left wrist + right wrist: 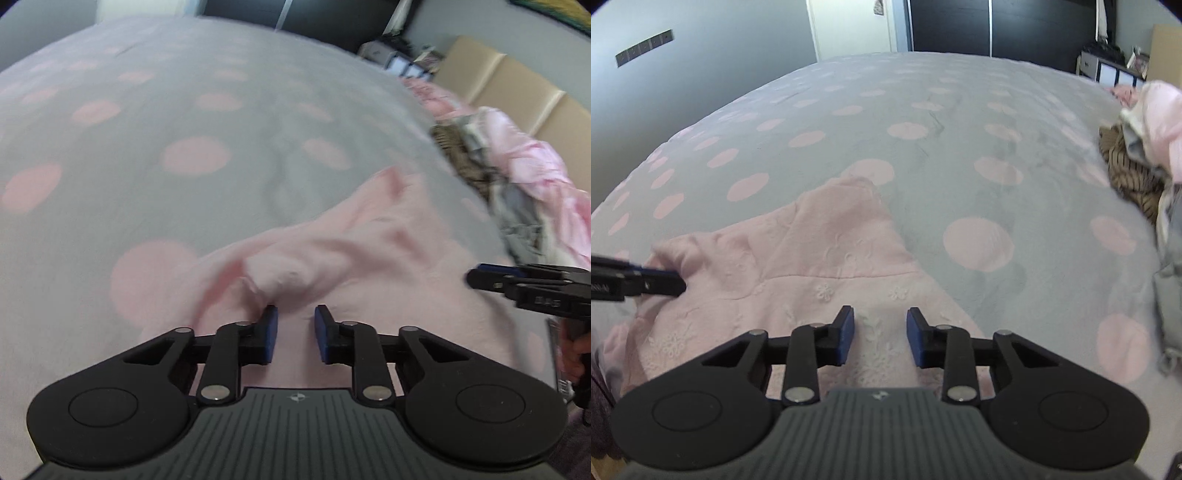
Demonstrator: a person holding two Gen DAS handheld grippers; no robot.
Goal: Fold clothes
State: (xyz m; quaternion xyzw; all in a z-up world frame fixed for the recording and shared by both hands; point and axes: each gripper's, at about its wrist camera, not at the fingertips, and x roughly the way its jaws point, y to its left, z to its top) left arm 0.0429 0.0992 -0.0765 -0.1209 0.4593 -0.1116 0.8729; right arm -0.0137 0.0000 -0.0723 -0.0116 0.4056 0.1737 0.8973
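Rumpled pink embroidered garment point(798, 266)

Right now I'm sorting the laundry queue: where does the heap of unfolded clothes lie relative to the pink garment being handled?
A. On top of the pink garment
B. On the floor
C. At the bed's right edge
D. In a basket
C: the heap of clothes lies at the right edge of the dotted bedspread, apart from the pink garment.

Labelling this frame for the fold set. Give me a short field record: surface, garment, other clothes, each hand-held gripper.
surface: grey bedspread with pink dots
garment: pink top, spread out, rumpled at one edge
other clothes: unfolded pile at the right edge of the bed
left hand-held gripper: jaws apart, over the pink top, nothing visibly pinched
right hand-held gripper: jaws apart above the embroidered fabric, holding nothing
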